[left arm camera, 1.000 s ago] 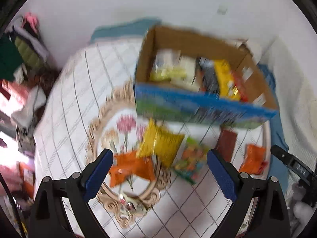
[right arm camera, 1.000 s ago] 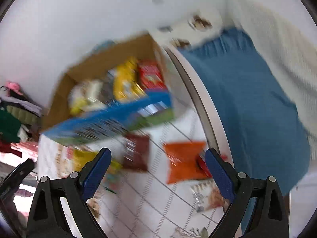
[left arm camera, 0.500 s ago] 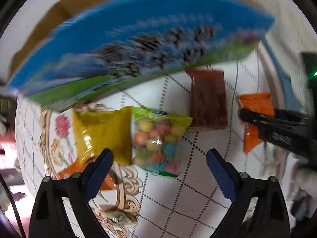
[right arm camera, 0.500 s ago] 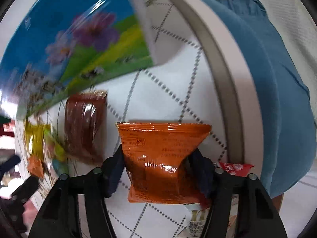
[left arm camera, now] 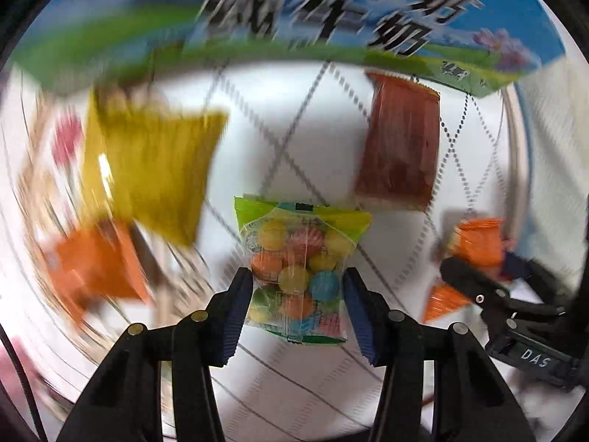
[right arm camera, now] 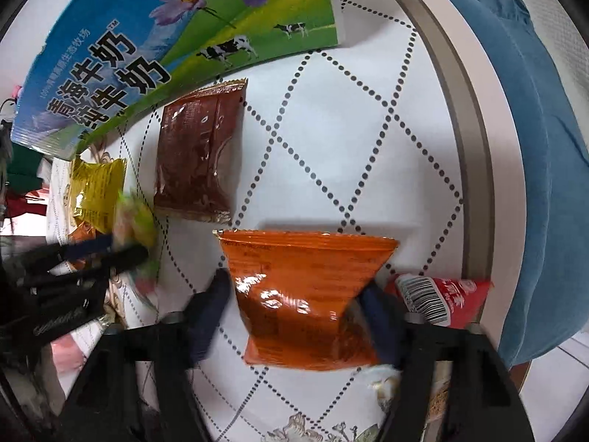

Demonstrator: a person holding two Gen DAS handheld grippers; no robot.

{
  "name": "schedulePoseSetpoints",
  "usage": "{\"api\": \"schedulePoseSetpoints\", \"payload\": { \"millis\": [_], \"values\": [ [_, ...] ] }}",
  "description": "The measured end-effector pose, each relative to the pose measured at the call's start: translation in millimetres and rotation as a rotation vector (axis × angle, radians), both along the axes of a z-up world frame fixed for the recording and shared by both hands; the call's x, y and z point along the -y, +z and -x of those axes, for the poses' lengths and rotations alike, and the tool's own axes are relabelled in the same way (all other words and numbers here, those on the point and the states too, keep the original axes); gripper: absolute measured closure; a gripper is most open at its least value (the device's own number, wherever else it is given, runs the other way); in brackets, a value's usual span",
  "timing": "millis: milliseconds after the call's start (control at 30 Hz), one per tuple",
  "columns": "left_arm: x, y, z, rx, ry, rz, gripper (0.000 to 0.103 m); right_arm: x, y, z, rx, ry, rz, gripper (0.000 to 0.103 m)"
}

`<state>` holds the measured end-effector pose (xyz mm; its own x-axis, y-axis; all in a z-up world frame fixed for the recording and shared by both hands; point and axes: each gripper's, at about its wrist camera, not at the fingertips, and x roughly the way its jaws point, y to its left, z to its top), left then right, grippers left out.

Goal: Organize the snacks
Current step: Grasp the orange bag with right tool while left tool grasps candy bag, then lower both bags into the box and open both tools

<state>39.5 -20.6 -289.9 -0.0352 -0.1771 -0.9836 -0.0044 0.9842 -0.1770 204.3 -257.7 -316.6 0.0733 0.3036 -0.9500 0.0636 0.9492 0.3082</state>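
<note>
My left gripper (left arm camera: pixel 298 294) is shut on a clear green-topped bag of coloured candy balls (left arm camera: pixel 298 258) and holds it over the table. My right gripper (right arm camera: pixel 298 305) is shut on an orange snack packet (right arm camera: pixel 298 294), pinched at its middle; it also shows at the right of the left wrist view (left arm camera: pixel 478 243). The blue and green milk carton box (right arm camera: pixel 147 44) stands behind, and fills the top of the left wrist view (left arm camera: pixel 331 11). A brown packet (right arm camera: pixel 198 151) lies in front of the box, also in the left wrist view (left arm camera: pixel 401 147).
A yellow packet (left arm camera: pixel 147 169) and another orange packet (left arm camera: pixel 95 261) lie at the left, blurred. A red packet (right arm camera: pixel 445 294) lies by the right fingers near the round table's rim (right arm camera: pixel 475 147). Blue cloth (right arm camera: pixel 545 147) lies beyond the rim.
Both grippers dropped to the table and closed: the left on the candy bag, the right on the orange packet. The left view is now blurred by motion.
</note>
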Motion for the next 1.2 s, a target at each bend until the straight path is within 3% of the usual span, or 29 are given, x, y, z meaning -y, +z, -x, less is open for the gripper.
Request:
{"api": "schedulePoseSetpoints", "payload": {
  "millis": [100, 200, 367, 500, 700, 900, 1067, 1200],
  "values": [
    [-5, -11, -1, -0.012, 0.030, 0.040, 0.047, 16, 10, 3, 0.004, -0.014, -0.010, 0.014],
    [-3, -29, -5, -0.043, 0.013, 0.053, 0.047, 24, 13, 9, -0.004, -0.022, -0.028, 0.014],
    [6, -35, -5, -0.008, 0.005, 0.028, 0.047, 29, 18, 11, 0.002, -0.014, -0.011, 0.015],
    [11, -33, 1, 0.015, 0.022, 0.015, 0.052, 10, 7, 6, -0.006, -0.008, 0.010, 0.040],
    [6, -18, 23, 0.038, 0.020, -0.003, 0.058, 6, 1, 12, 0.011, -0.014, 0.033, 0.049],
    [1, 26, 34, 0.076, 0.019, 0.036, 0.058, 6, 13, 14, 0.038, -0.029, -0.004, 0.054],
    [-7, 98, 32, 0.180, 0.033, 0.115, 0.058, 7, 71, 6, 0.123, -0.024, -0.083, 0.055],
    [-18, 156, 6, 0.265, 0.038, 0.154, 0.058, 0, 126, -19, 0.227, -0.005, -0.144, 0.055]
  ]
}}
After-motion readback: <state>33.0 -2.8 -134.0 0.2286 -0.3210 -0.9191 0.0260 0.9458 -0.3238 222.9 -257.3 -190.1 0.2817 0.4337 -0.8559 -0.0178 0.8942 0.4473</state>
